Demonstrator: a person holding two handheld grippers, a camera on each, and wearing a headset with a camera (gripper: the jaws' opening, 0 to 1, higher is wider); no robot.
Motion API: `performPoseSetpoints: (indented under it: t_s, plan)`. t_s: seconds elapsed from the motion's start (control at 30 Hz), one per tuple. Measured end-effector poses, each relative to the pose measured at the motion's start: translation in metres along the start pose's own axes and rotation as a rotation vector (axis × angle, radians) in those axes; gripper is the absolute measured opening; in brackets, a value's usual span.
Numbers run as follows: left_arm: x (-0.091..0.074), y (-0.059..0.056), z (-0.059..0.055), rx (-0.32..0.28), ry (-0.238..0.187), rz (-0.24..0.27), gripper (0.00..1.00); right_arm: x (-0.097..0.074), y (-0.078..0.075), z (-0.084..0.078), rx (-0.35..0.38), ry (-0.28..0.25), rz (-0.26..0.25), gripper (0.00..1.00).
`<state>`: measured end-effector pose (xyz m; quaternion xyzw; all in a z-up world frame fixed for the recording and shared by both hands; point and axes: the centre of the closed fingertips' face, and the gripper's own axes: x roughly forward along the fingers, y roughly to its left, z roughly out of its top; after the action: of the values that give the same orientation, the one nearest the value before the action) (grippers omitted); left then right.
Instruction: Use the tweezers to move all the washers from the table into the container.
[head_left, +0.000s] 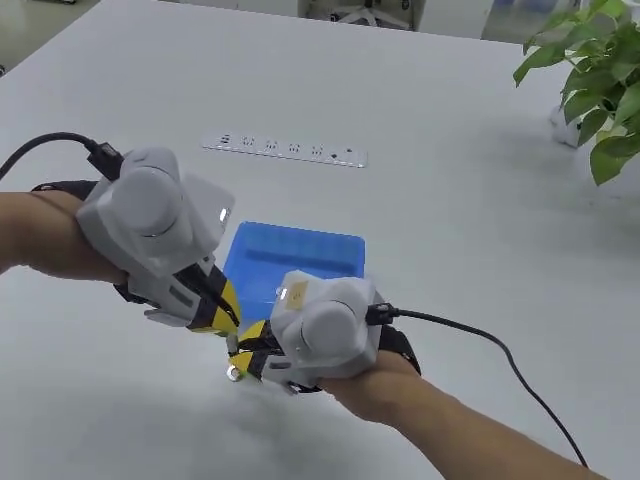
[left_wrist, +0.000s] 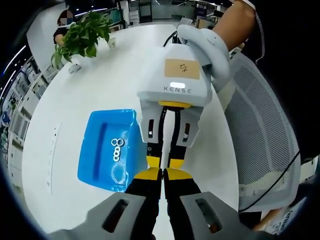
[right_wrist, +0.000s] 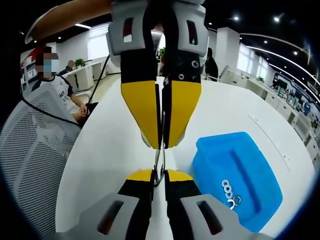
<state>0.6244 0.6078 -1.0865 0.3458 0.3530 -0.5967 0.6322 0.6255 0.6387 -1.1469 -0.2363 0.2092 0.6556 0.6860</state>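
Observation:
My two grippers meet tip to tip just in front of the blue container (head_left: 300, 255). The left gripper (head_left: 222, 312) comes in from the left and the right gripper (head_left: 250, 352) from below. Thin metal tweezers (right_wrist: 159, 150) run between the two pairs of yellow jaws, and both pairs are closed on them. From the left gripper view, my left gripper (left_wrist: 163, 175) faces the right gripper (left_wrist: 168, 137) head-on. Several washers (left_wrist: 117, 148) lie together inside the container (left_wrist: 95, 160); the same washers (right_wrist: 229, 192) also appear in the right gripper view. A small shiny metal bit (head_left: 233, 373) shows under the grippers.
A white power strip (head_left: 285, 150) lies beyond the container. A potted plant (head_left: 595, 80) stands at the far right. The right gripper's cable (head_left: 500, 350) trails off to the right. A mesh chair (right_wrist: 30, 165) stands at the table edge, with a seated person behind it.

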Motion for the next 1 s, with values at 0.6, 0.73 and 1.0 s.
performPoseSetpoints:
  t_s: [0.6, 0.73, 1.0]
  plan:
    - [-0.008, -0.001, 0.010, 0.015, -0.002, -0.001, 0.06, -0.012, 0.001, 0.006, -0.017, 0.008, -0.004, 0.09]
    - [-0.012, -0.001, 0.014, 0.022, -0.002, -0.002, 0.06, -0.017, -0.001, 0.010, -0.021, 0.009, -0.003, 0.09]
    - [-0.020, 0.000, 0.022, 0.029, 0.001, -0.003, 0.06, -0.025, -0.002, 0.017, -0.027, 0.005, 0.002, 0.09]
